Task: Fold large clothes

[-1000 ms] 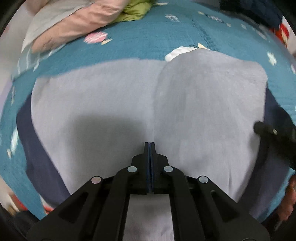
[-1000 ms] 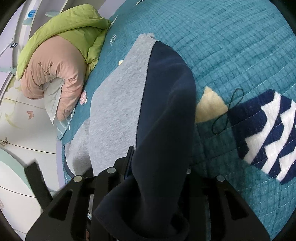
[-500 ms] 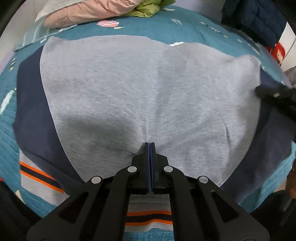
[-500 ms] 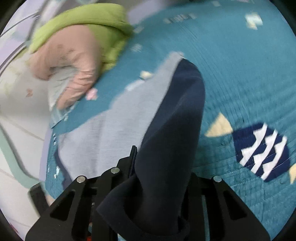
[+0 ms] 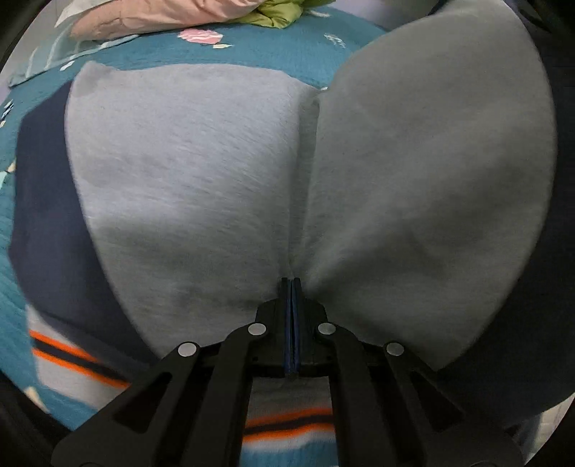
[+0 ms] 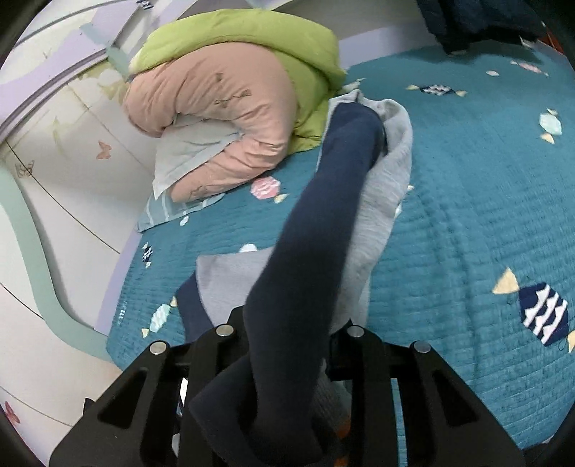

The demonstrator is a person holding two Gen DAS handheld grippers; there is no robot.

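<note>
A large grey sweatshirt (image 5: 187,172) with navy sleeves lies on a teal quilted bed (image 6: 467,222). My left gripper (image 5: 291,283) is shut on the sweatshirt's grey fabric near the hem; a striped orange, navy and white band (image 5: 280,427) shows below it. The right half of the sweatshirt (image 5: 431,172) rises up off the bed. My right gripper (image 6: 287,345) is shut on the navy sleeve (image 6: 323,215), which drapes over its fingers and hides the tips. The sleeve and grey body are lifted above the bed in the right wrist view.
A rolled pink and green duvet (image 6: 230,93) with a pillow lies at the head of the bed by the wall (image 6: 54,201). Dark clothing (image 6: 478,21) lies at the far right corner. The bed's edge runs along the left.
My right gripper has lifted the navy sleeve and the right side of the sweatshirt up and over toward the left. My left gripper stays clamped near the hem, the garment nearer its camera.
</note>
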